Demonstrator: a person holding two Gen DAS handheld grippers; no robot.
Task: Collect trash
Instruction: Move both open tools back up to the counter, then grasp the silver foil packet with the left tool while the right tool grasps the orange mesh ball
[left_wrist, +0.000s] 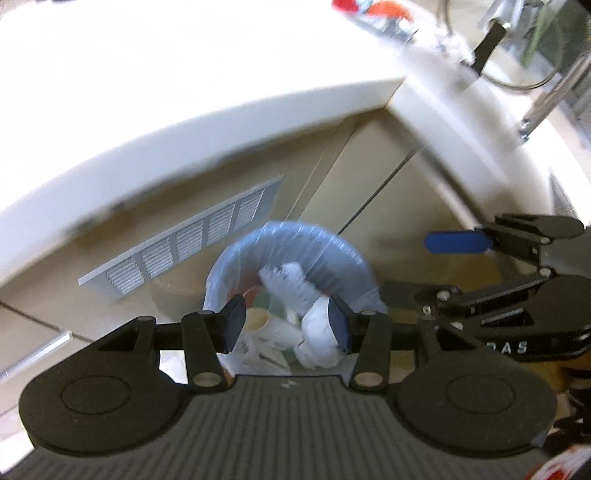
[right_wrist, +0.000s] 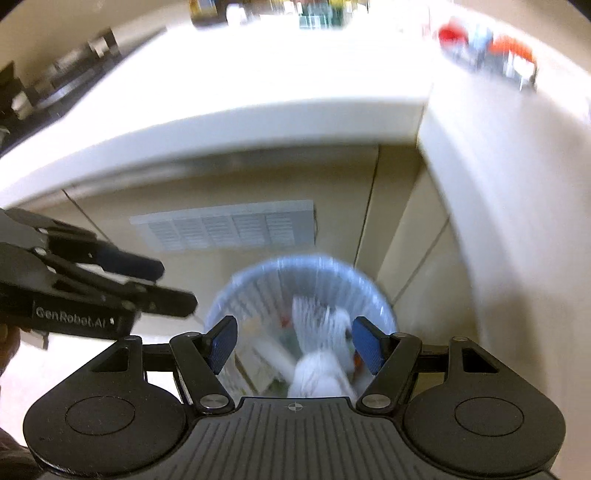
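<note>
As seen from above: both grippers, left (left_wrist: 286, 325) and right (right_wrist: 293, 345), agape, empty, bin (right_wrist: 306, 291) at 12 o'clock.

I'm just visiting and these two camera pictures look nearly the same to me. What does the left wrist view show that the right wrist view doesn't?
Only the left wrist view shows a metal rack at top right, and the right gripper from the side. Only the right wrist view shows dark kitchen items on the far left counter, and the left gripper from the side. Both show the blue-lined trash bin full of crumpled paper, the wall vent and the white counter.
</note>
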